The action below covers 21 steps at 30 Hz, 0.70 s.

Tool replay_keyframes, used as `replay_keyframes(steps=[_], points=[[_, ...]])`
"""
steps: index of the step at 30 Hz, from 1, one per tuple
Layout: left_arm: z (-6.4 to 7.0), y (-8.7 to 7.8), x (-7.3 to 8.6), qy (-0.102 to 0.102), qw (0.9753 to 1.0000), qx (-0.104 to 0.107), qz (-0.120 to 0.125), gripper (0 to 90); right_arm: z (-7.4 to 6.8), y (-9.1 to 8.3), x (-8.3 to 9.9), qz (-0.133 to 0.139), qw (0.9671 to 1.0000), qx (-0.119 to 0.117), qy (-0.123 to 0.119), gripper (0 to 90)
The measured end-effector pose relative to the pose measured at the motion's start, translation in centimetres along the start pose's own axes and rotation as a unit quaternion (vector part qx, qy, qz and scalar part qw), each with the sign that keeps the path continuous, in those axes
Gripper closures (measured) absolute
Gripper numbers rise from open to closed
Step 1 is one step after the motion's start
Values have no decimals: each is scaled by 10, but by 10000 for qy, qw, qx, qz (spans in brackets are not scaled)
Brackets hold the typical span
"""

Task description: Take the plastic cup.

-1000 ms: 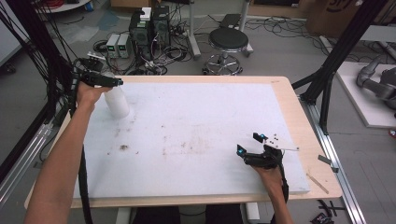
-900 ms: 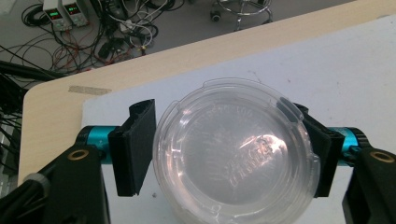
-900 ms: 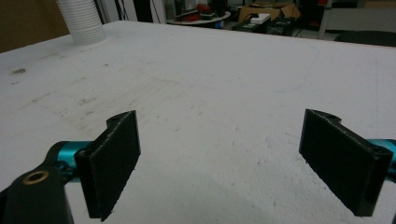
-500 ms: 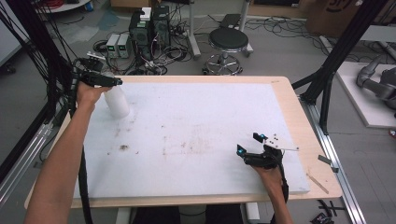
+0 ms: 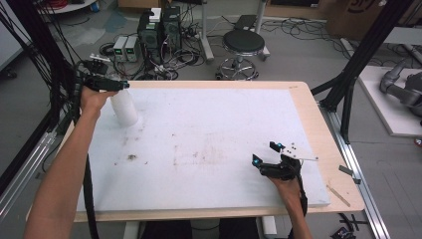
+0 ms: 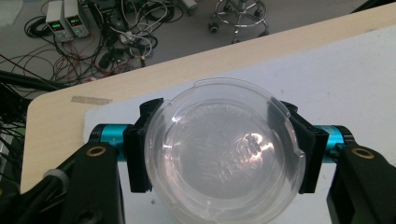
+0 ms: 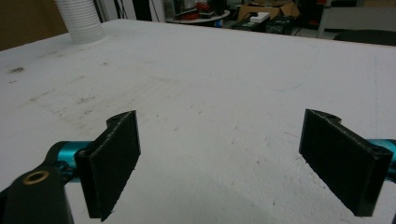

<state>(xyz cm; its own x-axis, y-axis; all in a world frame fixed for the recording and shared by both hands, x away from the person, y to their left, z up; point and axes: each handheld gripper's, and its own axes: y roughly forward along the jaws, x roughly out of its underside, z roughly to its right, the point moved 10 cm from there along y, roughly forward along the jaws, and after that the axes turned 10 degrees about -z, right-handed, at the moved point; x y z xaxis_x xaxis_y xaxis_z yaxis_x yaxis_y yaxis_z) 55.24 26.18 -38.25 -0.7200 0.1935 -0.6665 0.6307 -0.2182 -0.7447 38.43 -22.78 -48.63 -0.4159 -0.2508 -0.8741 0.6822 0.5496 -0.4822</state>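
Your left gripper (image 6: 219,154) has its fingers (image 6: 137,149) pinching the stack of clear plastic cups (image 6: 223,150) at the rim, at the counter's (image 5: 318,119) far left corner. Embossed lettering on the cup's base is too faint to read. Your right gripper (image 7: 233,158) hovers low, fingers spread wide, empty.

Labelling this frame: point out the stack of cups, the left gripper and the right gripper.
stack of cups (image 5: 125,107): high view, ribbed white side.
left gripper (image 6: 219,144): left gripper view, midway between jaws closed on the stack.
right gripper (image 7: 233,158): right gripper view, midway between open jaws.
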Motion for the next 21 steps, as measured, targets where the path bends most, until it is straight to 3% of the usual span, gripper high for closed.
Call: replay_keyframes(steps=[4,6,7,8,9,10,11,12,15,21], points=[[0,-8,-4,-19,10000,21,52,384,0,0,0,-2,10000,0,-22,125],[0,-17,-11,70,9999,-37,113,384,-1,0,0,-22,10000,-10,-1,125],[0,-30,-21,103,9997,-28,236,384,-1,0,0,-23,10000,-12,2,125],[0,-30,-21,103,9997,-28,236,385,0,0,0,-29,10000,-5,-6,125],[0,-43,-31,154,9994,-74,304,385,-1,0,0,-29,10000,-6,-6,125],[0,-43,-31,154,9994,-74,304,384,-1,0,0,-25,10000,-3,-4,125],[0,-57,-42,171,9989,-118,417,387,-1,0,0,-30,10000,0,-1,125],[0,-57,-42,171,9989,-118,417,387,-1,0,0,-28,10000,-6,-5,125],[0,-80,-57,254,9979,-191,560,387,-1,0,0,2,10000,6,1,125],[0,-97,-65,301,9971,-236,656,390,-1,0,0,-8,10000,-5,6,125]])
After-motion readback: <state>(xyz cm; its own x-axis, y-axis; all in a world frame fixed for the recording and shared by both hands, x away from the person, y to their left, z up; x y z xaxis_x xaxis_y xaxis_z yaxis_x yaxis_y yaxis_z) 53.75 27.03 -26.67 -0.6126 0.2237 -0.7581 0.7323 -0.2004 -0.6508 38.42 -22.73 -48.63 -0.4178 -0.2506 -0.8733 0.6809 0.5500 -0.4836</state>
